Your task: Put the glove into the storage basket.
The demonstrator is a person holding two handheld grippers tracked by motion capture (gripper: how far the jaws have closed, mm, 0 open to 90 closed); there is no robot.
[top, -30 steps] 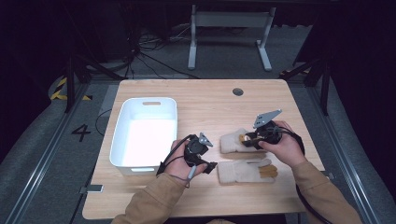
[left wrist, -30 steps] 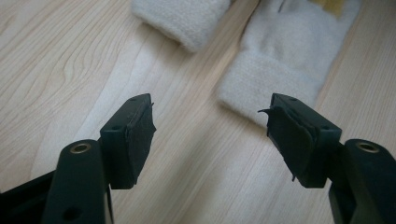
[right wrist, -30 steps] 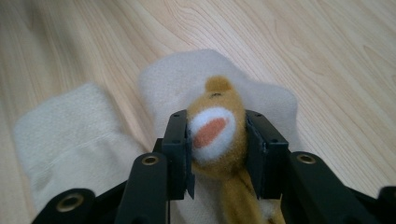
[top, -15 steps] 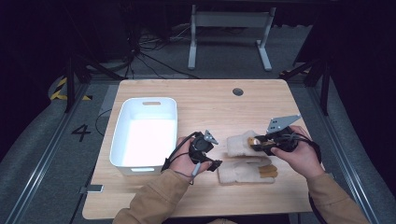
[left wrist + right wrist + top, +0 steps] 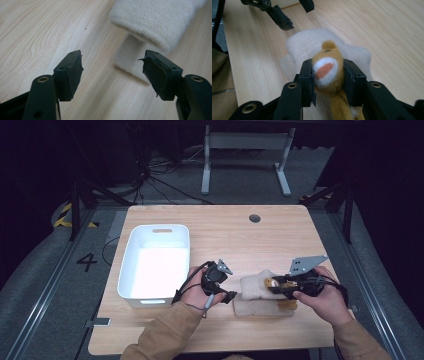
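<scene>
Since a moment ago the right hand-held gripper [image 5: 272, 284] has slid to the right and lifted a little, taking one of the fleecy cream slippers [image 5: 256, 286] with it, while the left hand-held gripper [image 5: 226, 296] has kept its place. Its jaws are clamped on the tan plush animal head [image 5: 327, 71] at the slipper's toe — a sensible place to pinch, I'd judge, since it is the one firm lump on a floppy thing. That slipper sits raised at the toe end, its cuff still overlapping the second slipper [image 5: 260, 308], which lies flat on the desk [image 5: 220, 230] just beneath it. The left one hangs with its jaws moderately apart and nothing between them, pointed at the cuff ends of the pair [image 5: 140, 62] — waiting, it seems, to take the other slipper or steady it. A white bin [image 5: 131, 270] stands empty at the left of the desk, near enough to be where both are bound. By count: two slippers, one bin, two grippers.
</scene>
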